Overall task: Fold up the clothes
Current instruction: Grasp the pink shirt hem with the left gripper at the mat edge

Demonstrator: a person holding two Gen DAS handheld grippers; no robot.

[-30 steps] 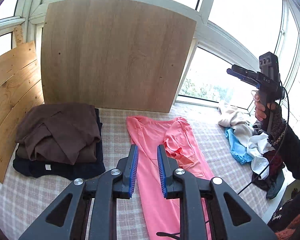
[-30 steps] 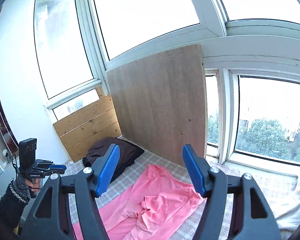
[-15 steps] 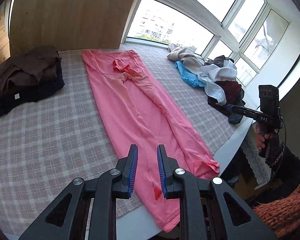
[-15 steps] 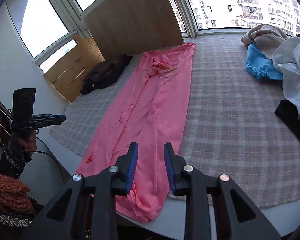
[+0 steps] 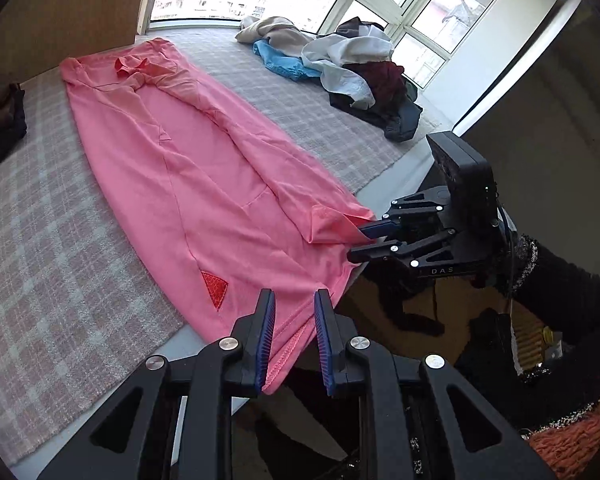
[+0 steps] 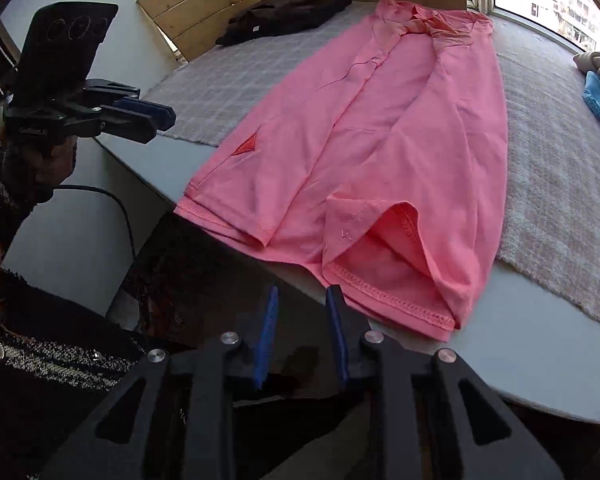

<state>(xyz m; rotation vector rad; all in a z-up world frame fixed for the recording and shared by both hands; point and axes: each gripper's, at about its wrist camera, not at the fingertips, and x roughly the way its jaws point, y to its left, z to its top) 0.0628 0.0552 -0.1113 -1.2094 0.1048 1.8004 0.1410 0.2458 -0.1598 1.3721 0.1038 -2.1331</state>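
- The long pink knit garment lies stretched lengthwise on the checked grey-and-white woven mat, collar at the far end by the window, hem at the near edge and hanging a little over the pale grey table edge. Both long sides are already turned in toward the middle, so it forms a narrow strip.
- The left gripper hangs over the near hem, its blue-padded fingers a narrow gap apart; the stitched hem edge shows between them, but they do not look closed on the cloth.
- The right gripper sits just short of the hem's right corner, fingers likewise narrowly parted and holding nothing.
- Judged from this, the step in hand is taking the hem at two points, left and right, for a lengthwise fold toward the collar.
- To do it well: catch every layer at each corner, since the right corner gapes open and a shallow bite would take only the top ply.
- Keep both grips level so the hem stays straight and the turned-in sides do not slip out.
- A folded dark brown pile lies far left; a loose heap of mixed clothes waits far right.
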